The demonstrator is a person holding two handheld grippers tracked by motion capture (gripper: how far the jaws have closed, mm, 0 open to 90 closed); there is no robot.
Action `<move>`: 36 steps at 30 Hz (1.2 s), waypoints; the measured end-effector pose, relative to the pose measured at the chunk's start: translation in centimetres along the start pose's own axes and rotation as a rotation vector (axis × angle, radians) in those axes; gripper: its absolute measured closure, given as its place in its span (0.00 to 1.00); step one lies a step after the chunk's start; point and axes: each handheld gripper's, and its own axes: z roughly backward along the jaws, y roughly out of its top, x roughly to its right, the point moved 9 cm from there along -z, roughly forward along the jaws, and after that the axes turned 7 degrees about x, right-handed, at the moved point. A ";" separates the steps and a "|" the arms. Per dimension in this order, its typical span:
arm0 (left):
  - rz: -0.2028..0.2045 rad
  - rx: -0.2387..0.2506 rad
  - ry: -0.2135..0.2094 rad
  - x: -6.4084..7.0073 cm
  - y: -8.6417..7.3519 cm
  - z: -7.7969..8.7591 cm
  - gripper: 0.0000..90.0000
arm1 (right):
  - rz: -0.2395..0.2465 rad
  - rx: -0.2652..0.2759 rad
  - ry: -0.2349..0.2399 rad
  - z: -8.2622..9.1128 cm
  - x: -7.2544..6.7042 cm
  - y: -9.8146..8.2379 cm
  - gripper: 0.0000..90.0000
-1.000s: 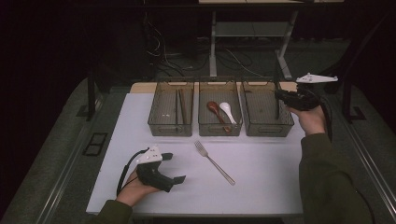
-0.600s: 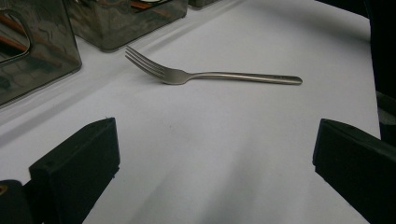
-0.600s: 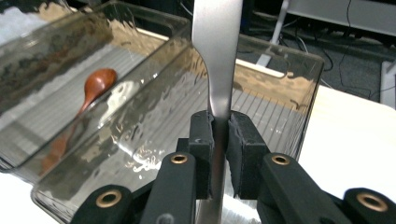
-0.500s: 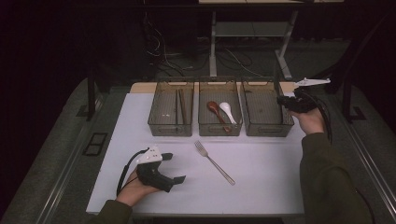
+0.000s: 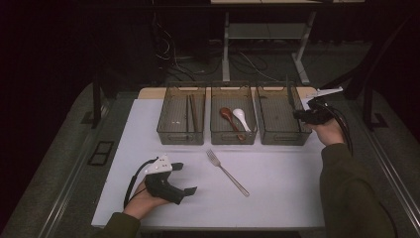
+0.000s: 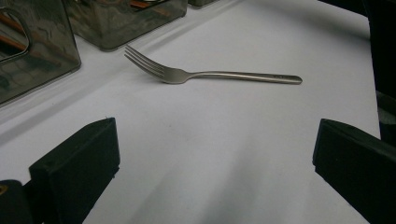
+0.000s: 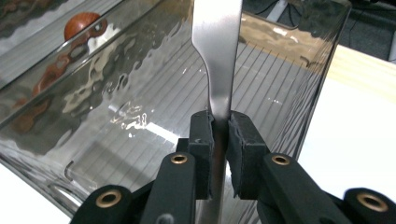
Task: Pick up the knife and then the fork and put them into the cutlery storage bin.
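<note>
A steel fork lies on the white mat, tines toward the bins; it lies ahead of the jaws as the fork. My left gripper rests on the mat left of it, jaws wide open and empty. My right gripper hovers at the right bin, shut on a flat metal utensil whose thin shaft sticks up over the bin. Its far end is cut off, so I cannot tell its type.
Three smoky clear bins stand in a row at the mat's far edge. The left bin holds chopsticks. The middle bin holds a brown spoon and a white spoon. Bare mat stretches right of the fork.
My right hand has sunk a little with the utensil, closer to the right bin. The left gripper and the fork have not moved.
</note>
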 end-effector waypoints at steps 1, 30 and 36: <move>0.001 0.000 0.000 0.0 0.0 0.0 0.00 | 0.004 -0.009 0.001 -0.1 0.0 -0.1 0.89; 0.002 -0.007 -0.003 0.0 -0.1 0.0 0.00 | 0.080 -0.177 -0.023 -3.3 -0.9 -0.3 0.74; 0.000 -0.008 -0.003 0.0 -0.1 0.0 0.00 | 0.021 -0.126 0.011 -2.1 -1.2 0.4 0.60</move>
